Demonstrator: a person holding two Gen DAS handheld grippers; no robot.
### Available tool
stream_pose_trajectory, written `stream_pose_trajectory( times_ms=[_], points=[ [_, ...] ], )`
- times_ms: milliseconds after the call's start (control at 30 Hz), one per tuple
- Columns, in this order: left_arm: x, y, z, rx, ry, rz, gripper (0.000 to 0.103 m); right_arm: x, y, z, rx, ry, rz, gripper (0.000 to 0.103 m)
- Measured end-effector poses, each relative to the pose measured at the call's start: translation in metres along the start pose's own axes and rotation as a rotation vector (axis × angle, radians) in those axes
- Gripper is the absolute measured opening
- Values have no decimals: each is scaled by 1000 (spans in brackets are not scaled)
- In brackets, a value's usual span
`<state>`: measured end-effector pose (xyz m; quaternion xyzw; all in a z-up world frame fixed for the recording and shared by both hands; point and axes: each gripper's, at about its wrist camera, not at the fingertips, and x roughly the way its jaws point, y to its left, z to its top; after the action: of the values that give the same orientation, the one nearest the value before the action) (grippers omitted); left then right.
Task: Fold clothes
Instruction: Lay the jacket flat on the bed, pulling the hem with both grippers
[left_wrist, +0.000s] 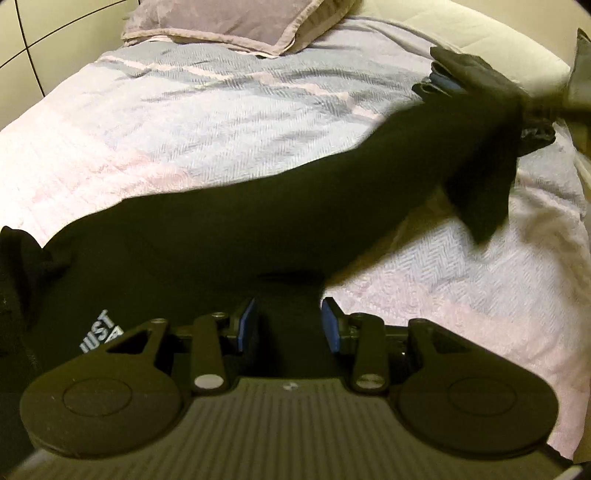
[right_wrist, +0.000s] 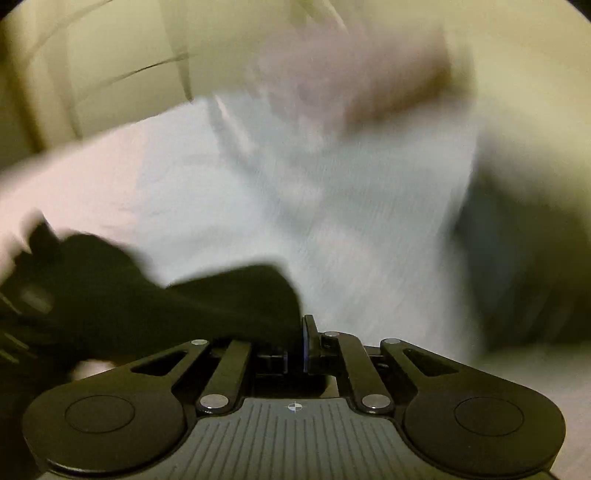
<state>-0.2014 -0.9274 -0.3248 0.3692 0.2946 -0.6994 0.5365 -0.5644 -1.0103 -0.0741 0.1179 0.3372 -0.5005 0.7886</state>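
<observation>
— Black knit, soft and limp: the garment (left_wrist: 295, 229) sags over the bed (left_wrist: 184, 122) between both tools.
— Where's it held?
— Left tool (left_wrist: 288, 321) has cloth between its parted pads; whether it pinches, I can't tell. Right tool (right_wrist: 295, 343) is clamped on an edge.
— Any writing?
— White letters "UST" (left_wrist: 98, 328), the rest hidden.

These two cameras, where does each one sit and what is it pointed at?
Left wrist view: sits on the left gripper, looking up the bed toward a pillow; its blue-padded fingers grip a black garment.
Right wrist view: sits on the right gripper, blurred, facing the bed; its fingers pinch the garment.
Shared: the garment and the bed.
</observation>
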Motion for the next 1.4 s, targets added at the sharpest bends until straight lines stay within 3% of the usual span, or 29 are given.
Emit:
stream_pose_trajectory(
  times_ms=[300, 400, 467, 567, 633, 733, 800, 933, 1100, 1200, 1300, 1400],
  points=[
    [10, -5, -3, 4, 25, -16, 34, 43, 20, -57, -263, 142, -138, 12],
    [8, -2, -4, 11, 26, -21, 34, 33, 10, -65, -112, 185, -86, 16],
    [10, 1, -5, 8, 35, -16, 34, 25, 3, -70, 0, 213, -46, 37],
    [16, 6, -6, 6, 52, -6, 34, 12, -11, -70, 153, 221, -11, 56],
    [18, 6, -3, 6, 49, -7, 34, 7, -23, -65, 230, 187, -95, 56],
    [18, 3, 2, 12, 35, -18, 34, 7, -60, -65, 456, 186, -181, 57],
    [19, -1, 5, 19, 24, -25, 34, 3, -65, -58, 461, 161, -187, 57],
    [24, -10, 8, 20, 22, -43, 34, -6, -23, -35, 184, 30, -70, 59],
    [30, -21, 12, 47, 35, -51, 34, 37, 40, -33, -206, 77, 82, 65],
    [25, -19, 13, 38, 35, -39, 34, 53, 21, -42, -261, 120, -110, 65],
    [14, -11, 6, 1, 31, -17, 34, 27, -39, -47, -54, 98, -382, 65],
    [4, -5, -2, -35, 34, 5, 34, -8, -75, -55, 95, 132, -409, 65]
  ],
)
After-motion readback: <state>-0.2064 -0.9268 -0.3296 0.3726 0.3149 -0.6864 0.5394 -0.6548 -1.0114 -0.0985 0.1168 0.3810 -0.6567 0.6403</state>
